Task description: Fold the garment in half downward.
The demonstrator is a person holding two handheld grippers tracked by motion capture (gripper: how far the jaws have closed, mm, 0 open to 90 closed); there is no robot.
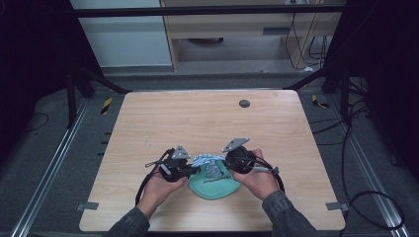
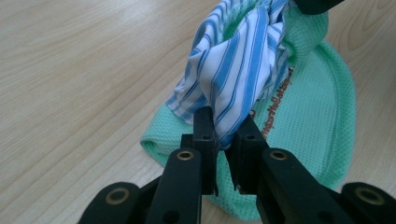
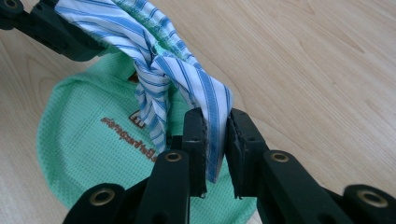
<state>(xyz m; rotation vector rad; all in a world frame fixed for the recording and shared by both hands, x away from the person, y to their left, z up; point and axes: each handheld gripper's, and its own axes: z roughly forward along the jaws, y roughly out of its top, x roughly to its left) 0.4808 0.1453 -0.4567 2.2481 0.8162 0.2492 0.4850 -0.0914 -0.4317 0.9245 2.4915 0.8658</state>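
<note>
A light wooden table carries a mint-green cloth near its six o'clock edge. A small dark round disc sits toward twelve o'clock.

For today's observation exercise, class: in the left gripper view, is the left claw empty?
No: the left claw is shut on the blue-and-white striped cloth, pinching a fold of it above the green mesh cloth.

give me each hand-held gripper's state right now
Left hand-held gripper: shut on the striped cloth.
Right hand-held gripper: shut on the same striped cloth.
</note>
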